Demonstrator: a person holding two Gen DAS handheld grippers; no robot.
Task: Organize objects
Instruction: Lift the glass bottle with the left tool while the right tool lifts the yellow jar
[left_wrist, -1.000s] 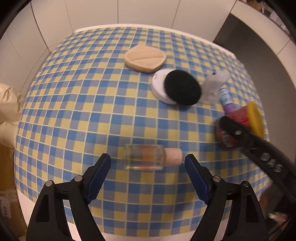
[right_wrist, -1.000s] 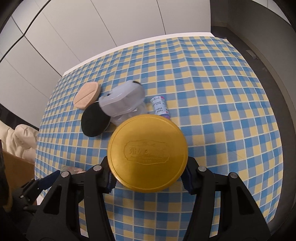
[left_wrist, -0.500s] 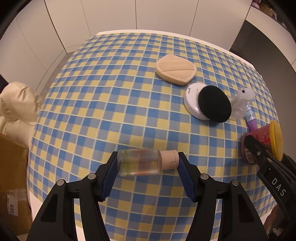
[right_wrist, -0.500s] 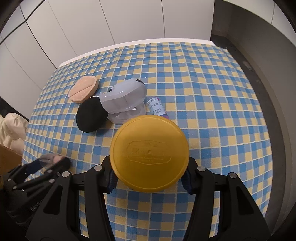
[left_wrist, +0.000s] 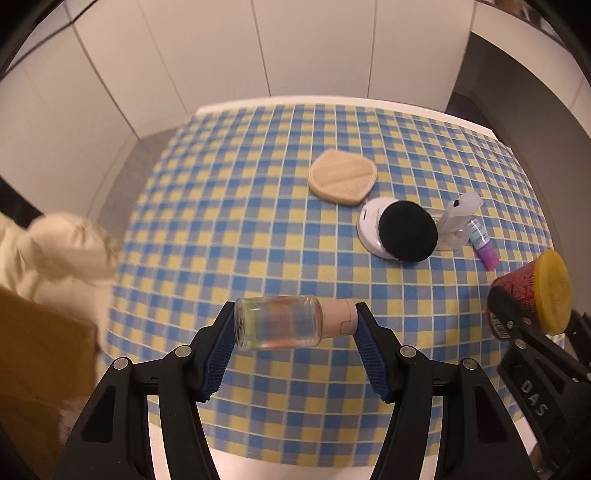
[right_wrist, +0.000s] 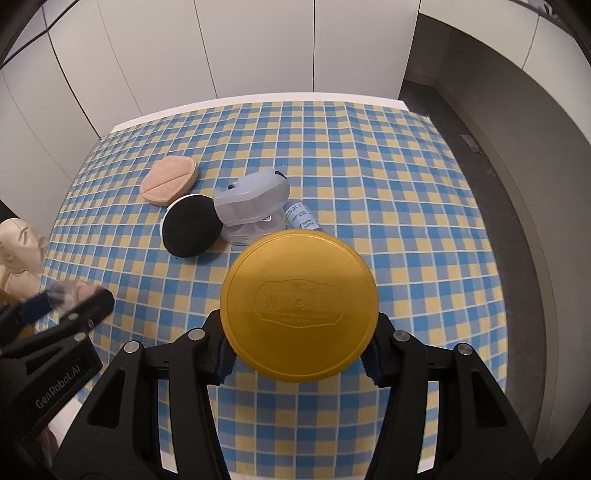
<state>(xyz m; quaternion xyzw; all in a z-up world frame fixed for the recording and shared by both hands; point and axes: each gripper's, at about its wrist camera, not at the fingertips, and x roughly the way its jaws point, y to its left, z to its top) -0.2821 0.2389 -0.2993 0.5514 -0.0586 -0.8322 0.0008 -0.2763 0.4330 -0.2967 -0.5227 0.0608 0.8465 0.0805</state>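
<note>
Both jaws are pinching: the left gripper (left_wrist: 295, 328) holds a bottle (left_wrist: 291, 326) end to end, base against one pad and cap against the other, above the desk's (left_wrist: 229, 206) near edge, while the right gripper (right_wrist: 299, 350) clamps a red jar (left_wrist: 524, 295) below its yellow lid (right_wrist: 299, 304). Held by its ends, the bottle could swivel or slip out and roll off that edge. A beige pad (left_wrist: 342, 176), black puff (left_wrist: 406, 231), clear cap (right_wrist: 255, 205) and purple tube (left_wrist: 484, 243) crowd the desk's right half, leaving the left free.
</note>
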